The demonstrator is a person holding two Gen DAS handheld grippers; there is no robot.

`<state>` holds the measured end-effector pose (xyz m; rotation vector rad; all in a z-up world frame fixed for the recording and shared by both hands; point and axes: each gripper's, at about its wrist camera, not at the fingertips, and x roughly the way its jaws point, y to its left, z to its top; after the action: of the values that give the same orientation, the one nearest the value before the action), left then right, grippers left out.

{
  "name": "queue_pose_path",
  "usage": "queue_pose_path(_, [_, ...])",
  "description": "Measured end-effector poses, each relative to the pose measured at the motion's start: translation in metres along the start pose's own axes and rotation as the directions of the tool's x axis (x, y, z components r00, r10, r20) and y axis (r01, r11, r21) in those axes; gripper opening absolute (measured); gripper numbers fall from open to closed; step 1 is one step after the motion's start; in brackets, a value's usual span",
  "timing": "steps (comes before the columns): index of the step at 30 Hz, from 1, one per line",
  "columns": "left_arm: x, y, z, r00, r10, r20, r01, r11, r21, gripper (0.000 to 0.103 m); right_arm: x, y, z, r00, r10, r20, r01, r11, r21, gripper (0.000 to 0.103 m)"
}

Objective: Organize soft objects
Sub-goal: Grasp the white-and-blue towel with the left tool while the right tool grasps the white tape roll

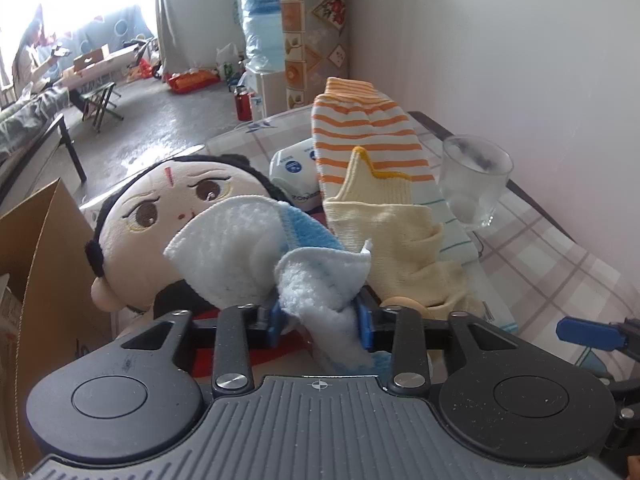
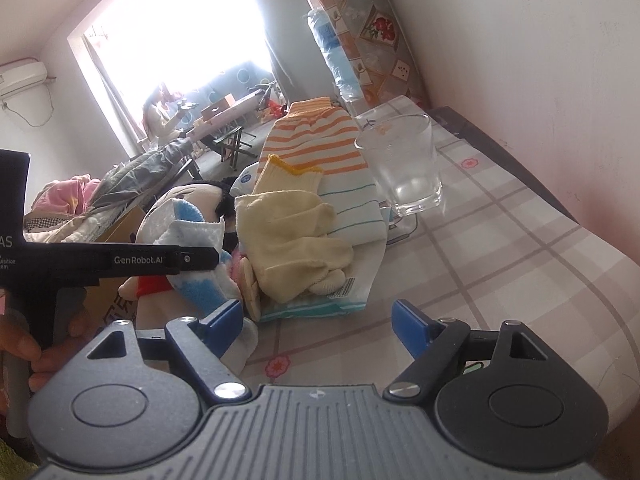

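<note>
Fluffy towel (image 1: 256, 252) between left claw (image 1: 320, 324) pads

I note blown-out window (image 2: 176, 40) upper left, white wall (image 2: 520, 60) right, grey floor (image 1: 160, 128) centre-left, AC unit (image 2: 22, 76) far left, folding stool (image 1: 102, 100).

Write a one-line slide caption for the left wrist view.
Left hand-held gripper shut on a towel, with doll, socks and glass behind.
</note>
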<state>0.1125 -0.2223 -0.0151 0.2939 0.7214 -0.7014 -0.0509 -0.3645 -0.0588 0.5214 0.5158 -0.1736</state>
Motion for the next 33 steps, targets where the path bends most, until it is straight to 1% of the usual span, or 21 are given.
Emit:
queue_pose_path(1, [0.0, 0.003, 0.001, 1.0, -0.008, -0.002, 0.008, 1.0, -0.014, 0.024, 0.0, 0.002, 0.0, 1.0, 0.004, -0.002, -0.004, 1.0, -0.007, 0.084])
queue_pose_path(3, [-0.002, 0.007, 0.001, 1.0, -0.019, -0.003, 0.018, 0.999, -0.036, 0.02, 0.003, 0.005, 0.0, 1.0, 0.01, -0.013, -0.01, 1.0, -0.022, 0.081])
queue_pose_path(5, [-0.006, 0.009, 0.002, 1.0, -0.023, 0.001, 0.023, 0.998, -0.058, 0.017, 0.006, 0.01, -0.001, 0.999, 0.023, -0.03, -0.024, 0.999, -0.037, 0.075])
queue_pose_path(6, [-0.008, 0.01, 0.002, 1.0, -0.024, 0.004, 0.024, 0.998, -0.066, 0.016, 0.007, 0.013, -0.002, 0.999, 0.03, -0.038, -0.032, 0.998, -0.045, 0.073])
queue_pose_path(7, [-0.011, 0.011, 0.002, 1.0, -0.024, 0.008, 0.024, 0.997, -0.072, 0.015, 0.009, 0.016, -0.002, 0.998, 0.036, -0.048, -0.038, 0.998, -0.054, 0.069])
queue_pose_path(8, [-0.014, 0.011, 0.002, 1.0, -0.026, 0.012, 0.027, 0.997, -0.078, 0.014, 0.011, 0.02, -0.003, 0.997, 0.041, -0.058, -0.045, 0.997, -0.066, 0.065])
queue_pose_path(10, [-0.02, 0.014, 0.002, 0.999, -0.031, 0.02, 0.033, 0.995, -0.093, 0.013, 0.014, 0.027, -0.006, 0.996, 0.055, -0.074, -0.061, 0.995, -0.083, 0.062])
queue_pose_path(11, [-0.024, 0.015, 0.002, 0.999, -0.029, 0.025, 0.031, 0.995, -0.099, 0.013, 0.015, 0.03, -0.007, 0.994, 0.065, -0.084, -0.073, 0.993, -0.094, 0.058])
queue_pose_path(13, [-0.032, 0.017, 0.001, 0.999, -0.013, 0.04, 0.017, 0.995, -0.1, 0.013, 0.019, 0.038, -0.009, 0.992, 0.079, -0.102, -0.091, 0.989, -0.114, 0.055])
queue_pose_path(16, [-0.045, 0.019, 0.0, 0.998, 0.015, 0.065, -0.008, 0.995, -0.095, 0.013, 0.026, 0.046, -0.012, 0.988, 0.09, -0.126, -0.107, 0.985, -0.138, 0.046])
queue_pose_path(19, [-0.057, 0.02, 0.001, 0.994, 0.038, 0.1, -0.029, 0.996, -0.087, 0.012, 0.028, 0.052, -0.012, 0.985, 0.106, -0.135, -0.125, 0.982, -0.14, 0.045])
queue_pose_path(24, [-0.065, 0.024, 0.002, 0.991, 0.039, 0.128, -0.026, 0.995, -0.1, 0.013, 0.034, 0.063, -0.012, 0.98, 0.128, -0.152, -0.151, 0.976, -0.157, 0.044])
queue_pose_path(28, [-0.069, 0.025, 0.0, 0.986, 0.071, 0.152, -0.057, 0.994, -0.096, 0.012, 0.039, 0.071, -0.012, 0.975, 0.143, -0.169, -0.172, 0.97, -0.171, 0.039])
queue_pose_path(31, [-0.065, 0.027, -0.001, 0.983, 0.105, 0.152, -0.091, 0.991, -0.093, 0.012, 0.038, 0.074, -0.012, 0.972, 0.16, -0.172, -0.191, 0.965, -0.179, 0.039])
queue_pose_path(33, [-0.058, 0.03, -0.002, 0.984, 0.113, 0.135, -0.1, 0.99, -0.099, 0.012, 0.034, 0.076, -0.013, 0.97, 0.177, -0.169, -0.207, 0.961, -0.181, 0.039])
